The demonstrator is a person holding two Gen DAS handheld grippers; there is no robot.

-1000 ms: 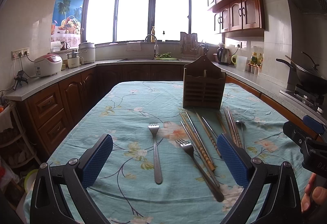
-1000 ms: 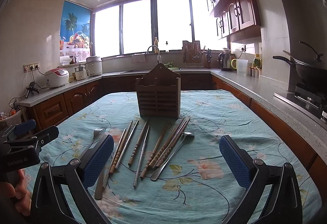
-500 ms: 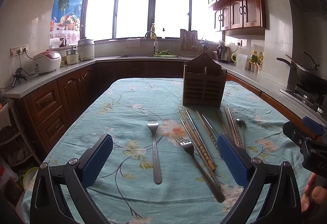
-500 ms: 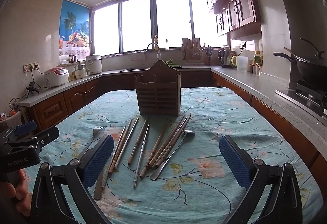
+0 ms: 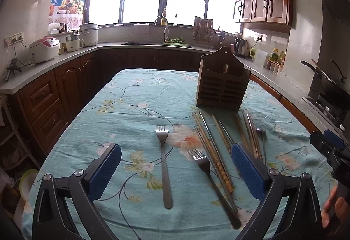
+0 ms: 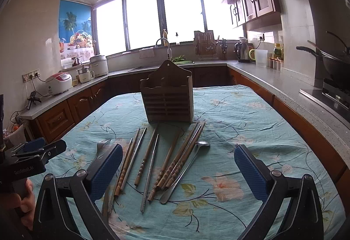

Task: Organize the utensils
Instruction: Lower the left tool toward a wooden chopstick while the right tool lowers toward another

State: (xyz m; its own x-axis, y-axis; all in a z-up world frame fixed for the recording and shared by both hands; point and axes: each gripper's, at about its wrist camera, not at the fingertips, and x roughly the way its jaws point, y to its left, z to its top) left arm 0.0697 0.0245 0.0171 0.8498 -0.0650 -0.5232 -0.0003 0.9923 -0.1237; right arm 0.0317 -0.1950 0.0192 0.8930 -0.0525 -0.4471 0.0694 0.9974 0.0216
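Observation:
A brown wooden utensil holder stands upright mid-table. In front of it lie several wooden and metal chopsticks and a metal spoon. Two metal forks lie to the left: one straight ahead between the left fingers, the other angled beside the chopsticks. My left gripper hovers open above the forks, holding nothing. My right gripper hovers open above the chopsticks and spoon, also with nothing in it. One fork's tines peek out behind its left finger.
The table wears a teal floral cloth. Wooden cabinets and grey counters ring it, with rice cookers on the left and a wok on the stove at right. A hand holds the other gripper at each view's edge.
Both views have tilted down slightly and the utensils sit a little closer. Both grippers stay open and nothing on the table has moved.

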